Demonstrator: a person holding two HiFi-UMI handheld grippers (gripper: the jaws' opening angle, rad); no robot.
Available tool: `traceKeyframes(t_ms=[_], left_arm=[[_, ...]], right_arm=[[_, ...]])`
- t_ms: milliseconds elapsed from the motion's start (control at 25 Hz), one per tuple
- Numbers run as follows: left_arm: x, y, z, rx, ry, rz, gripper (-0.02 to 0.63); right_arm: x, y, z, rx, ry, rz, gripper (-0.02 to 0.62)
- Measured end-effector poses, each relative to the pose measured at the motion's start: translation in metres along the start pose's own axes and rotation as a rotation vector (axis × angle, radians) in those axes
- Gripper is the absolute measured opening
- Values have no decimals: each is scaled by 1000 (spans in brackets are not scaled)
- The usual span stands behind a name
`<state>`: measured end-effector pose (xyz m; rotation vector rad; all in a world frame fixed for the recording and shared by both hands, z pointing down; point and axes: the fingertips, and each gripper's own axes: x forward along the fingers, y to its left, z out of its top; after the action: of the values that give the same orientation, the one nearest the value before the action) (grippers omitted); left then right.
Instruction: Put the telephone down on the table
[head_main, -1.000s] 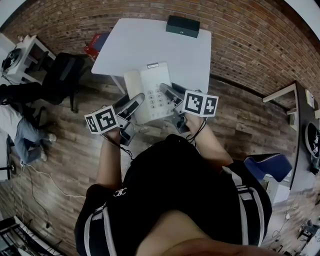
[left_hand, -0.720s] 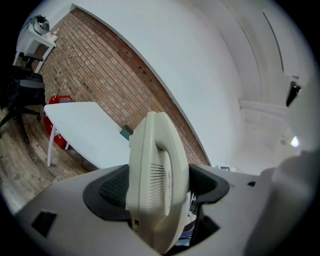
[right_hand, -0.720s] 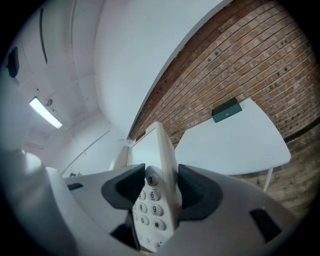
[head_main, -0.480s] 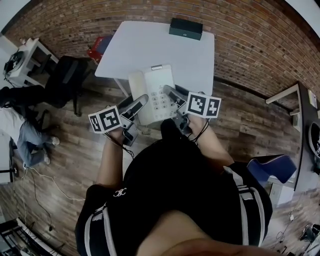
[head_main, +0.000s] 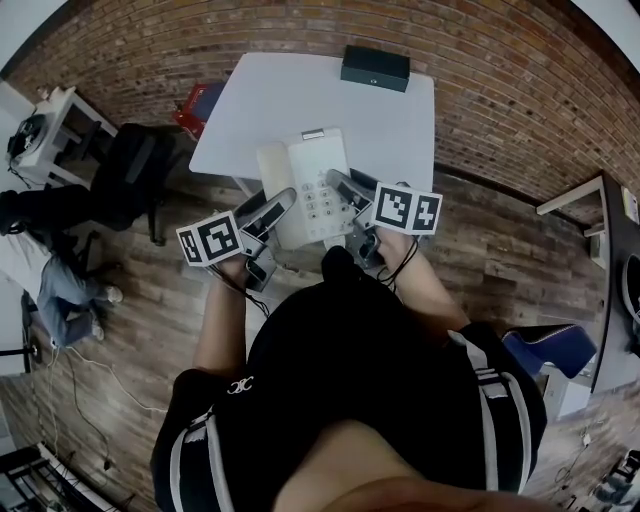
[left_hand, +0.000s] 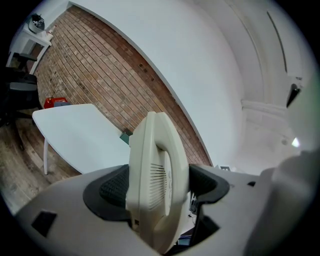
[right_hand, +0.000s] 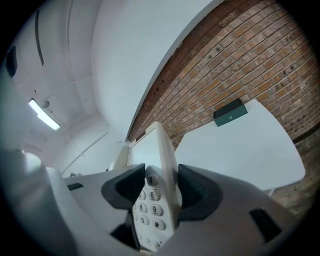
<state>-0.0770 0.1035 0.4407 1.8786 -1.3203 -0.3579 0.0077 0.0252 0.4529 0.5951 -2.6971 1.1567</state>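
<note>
The telephone (head_main: 303, 185) hangs in the air between the two grippers, over the near edge of the white table (head_main: 300, 90), and in the head view a good part of it seems to lie out past that edge, above the wooden floor (head_main: 150, 300). The left gripper (head_main: 268, 210) has its jaws closed on the telephone's left side, where the handset (head_main: 272, 168) lies. The right gripper (head_main: 345, 188) has its jaws closed on the right edge beside the number keys. The main risk is letting go too early: set down this close to the edge, the telephone could tip and drop to the floor, so it likely needs to go further in first. Each grip is on a narrow edge, so if one side comes down faster the body may twist and slide out. The handset may also jolt loose. The dark box (head_main: 375, 67) at the far edge is well apart.
</note>
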Motion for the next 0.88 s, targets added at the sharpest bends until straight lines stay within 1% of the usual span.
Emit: traceKeyframes(t_ms=[160,560,880], left_arm=[[17,18,13,-4,7,2,365],[73,65,70,-40,41,14,365],[121,89,111,-65,66,34,365]], right_arm=[[22,-15,10,5,6,-5,192],[86,-55,60,40,32,-32,192],[126,-88,103,75,54,-39,192]])
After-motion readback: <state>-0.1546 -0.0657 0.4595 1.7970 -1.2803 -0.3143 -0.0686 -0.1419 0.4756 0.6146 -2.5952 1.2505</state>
